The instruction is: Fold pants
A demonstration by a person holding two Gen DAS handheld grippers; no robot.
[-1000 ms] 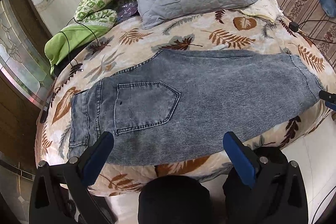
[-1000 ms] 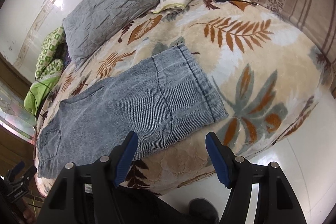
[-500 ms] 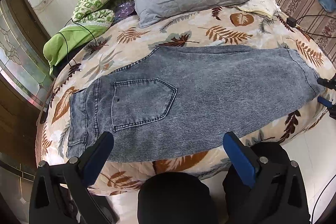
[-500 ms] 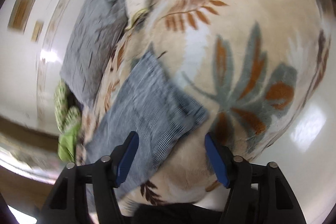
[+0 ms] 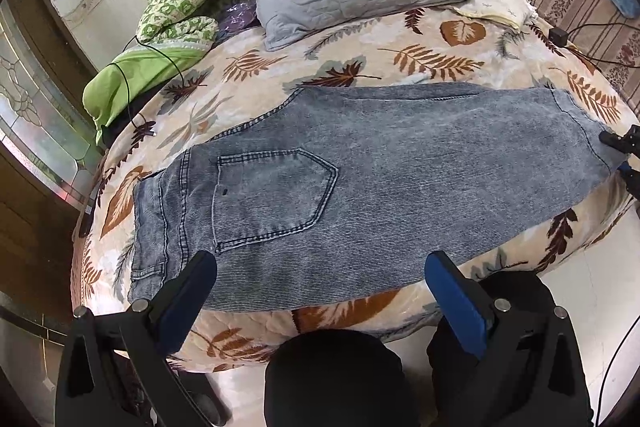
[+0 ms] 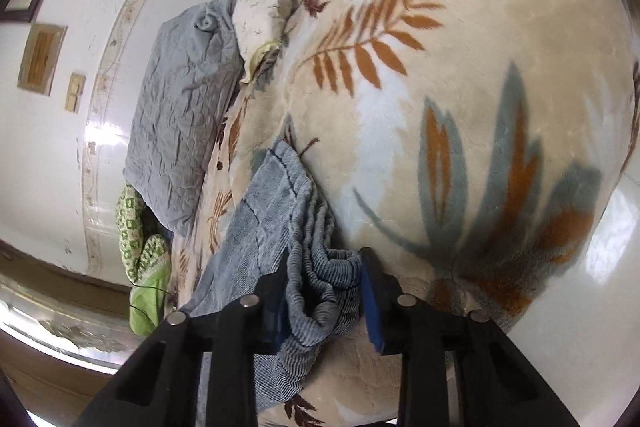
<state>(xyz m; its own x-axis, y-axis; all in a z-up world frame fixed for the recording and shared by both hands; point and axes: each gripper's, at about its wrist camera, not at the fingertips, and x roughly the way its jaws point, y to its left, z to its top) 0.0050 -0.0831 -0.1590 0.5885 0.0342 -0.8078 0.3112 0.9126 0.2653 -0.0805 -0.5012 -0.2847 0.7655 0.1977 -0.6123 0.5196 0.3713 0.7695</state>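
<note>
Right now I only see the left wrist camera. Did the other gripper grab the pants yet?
Observer: Nearly. The right gripper is closing its jaws, with the hem of the pants between them.
Operator: Is the cloth flat in there?
Observer: No, it is bunched into thick wrinkles and fills the gap.
Operator: Do the blue pads touch it?
Observer: Yes, the cloth lies against both pads.
</note>
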